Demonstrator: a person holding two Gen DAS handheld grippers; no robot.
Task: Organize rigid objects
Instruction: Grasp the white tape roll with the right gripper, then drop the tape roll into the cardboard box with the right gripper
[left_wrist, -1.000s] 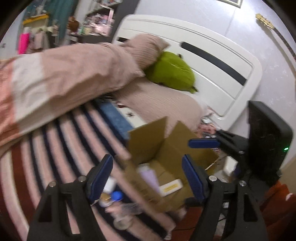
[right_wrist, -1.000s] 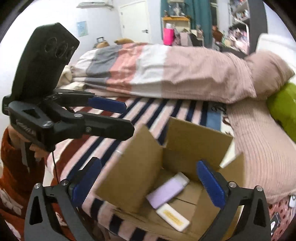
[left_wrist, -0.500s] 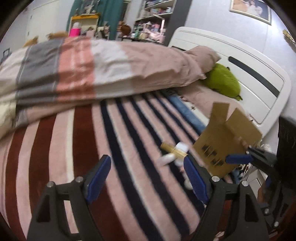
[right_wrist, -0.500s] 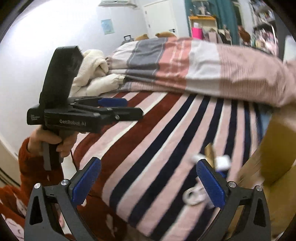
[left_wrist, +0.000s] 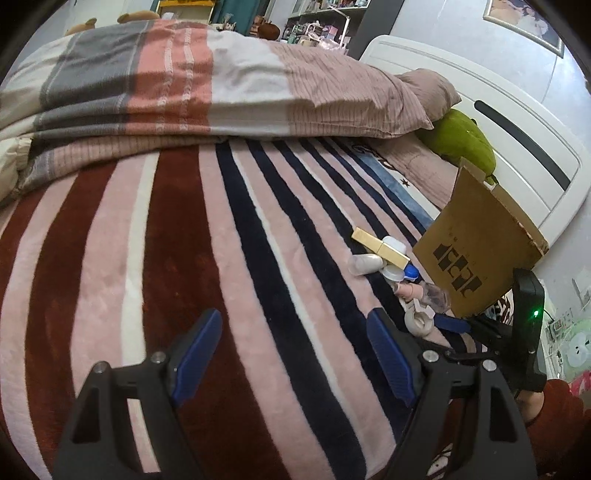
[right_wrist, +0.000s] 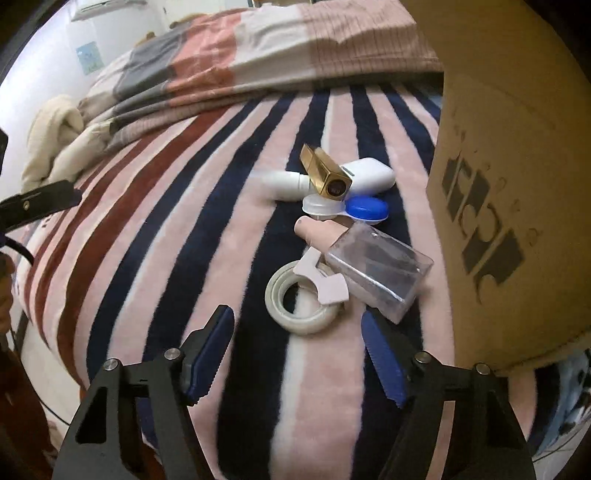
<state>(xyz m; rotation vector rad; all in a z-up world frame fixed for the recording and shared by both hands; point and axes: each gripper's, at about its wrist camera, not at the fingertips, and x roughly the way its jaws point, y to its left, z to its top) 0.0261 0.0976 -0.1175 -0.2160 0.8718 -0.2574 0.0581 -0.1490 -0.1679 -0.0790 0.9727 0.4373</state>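
A cluster of small objects lies on the striped blanket beside a cardboard box (right_wrist: 509, 177): a gold rectangular tube (right_wrist: 325, 173), a white case (right_wrist: 369, 177), a white bottle (right_wrist: 284, 184), a blue and white lens case (right_wrist: 365, 210), a clear plastic box (right_wrist: 376, 266) and a tape roll (right_wrist: 299, 299). The cluster also shows in the left wrist view (left_wrist: 384, 258), with the box (left_wrist: 476, 243) to its right. My right gripper (right_wrist: 299, 354) is open and empty just short of the tape roll. My left gripper (left_wrist: 291, 354) is open and empty over bare blanket.
A folded striped duvet (left_wrist: 184, 81) lies across the far side of the bed. A green plush (left_wrist: 458, 136) and pillow (left_wrist: 428, 92) rest against the white headboard (left_wrist: 517, 110). The bed edge runs below the right gripper.
Both views have swung away from the open box onto the blanket. The right gripper has come close above the cluster of objects. Both grippers stay open.
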